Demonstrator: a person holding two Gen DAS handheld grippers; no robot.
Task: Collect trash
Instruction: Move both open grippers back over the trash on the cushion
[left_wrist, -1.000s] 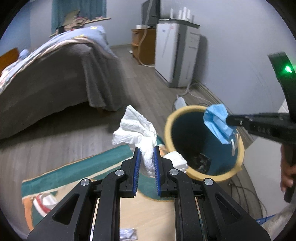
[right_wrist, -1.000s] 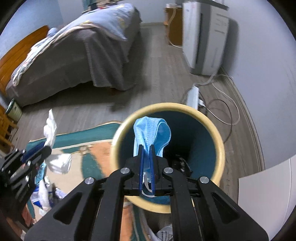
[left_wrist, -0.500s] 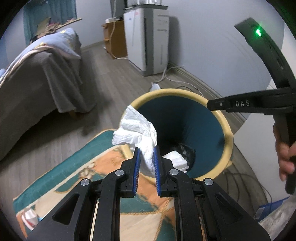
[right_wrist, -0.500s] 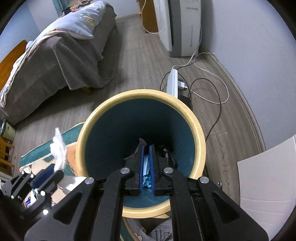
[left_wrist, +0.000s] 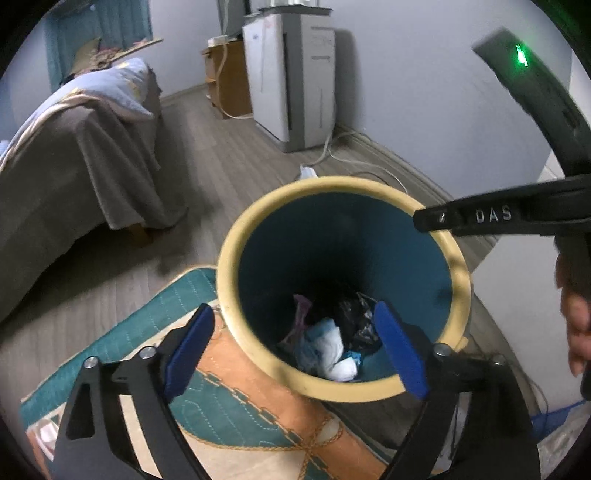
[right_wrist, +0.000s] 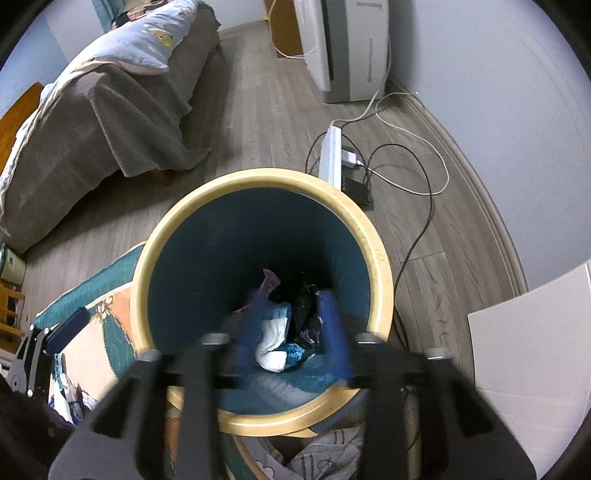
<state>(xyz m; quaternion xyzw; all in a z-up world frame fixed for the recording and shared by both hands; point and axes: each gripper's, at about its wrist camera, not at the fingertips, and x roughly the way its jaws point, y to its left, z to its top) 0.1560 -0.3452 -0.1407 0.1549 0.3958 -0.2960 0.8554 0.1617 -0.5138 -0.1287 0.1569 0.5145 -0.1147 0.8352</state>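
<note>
A round bin with a cream rim (left_wrist: 258, 218) and a teal inside stands on the floor; it also shows in the right wrist view (right_wrist: 373, 240). At its bottom lie a white crumpled tissue (left_wrist: 328, 341), a blue mask (right_wrist: 279, 312) and dark wrappers (right_wrist: 306, 306). My left gripper (left_wrist: 293, 347) is wide open and empty over the bin's near rim. My right gripper (right_wrist: 291, 328) is open and empty over the bin mouth, blurred by motion. It reaches in from the right in the left wrist view (left_wrist: 480, 218).
A teal and orange rug (left_wrist: 236, 398) lies beside the bin, with loose litter at its left end (right_wrist: 66, 391). A bed with a grey cover (right_wrist: 92, 122), a white appliance (left_wrist: 295, 77), a power strip with cables (right_wrist: 332, 155) and a white board (right_wrist: 535, 354) surround the bin.
My left gripper moved over the bin and opened, dropping the white tissue inside. My right gripper, which let the blue mask fall earlier, has opened wider.
</note>
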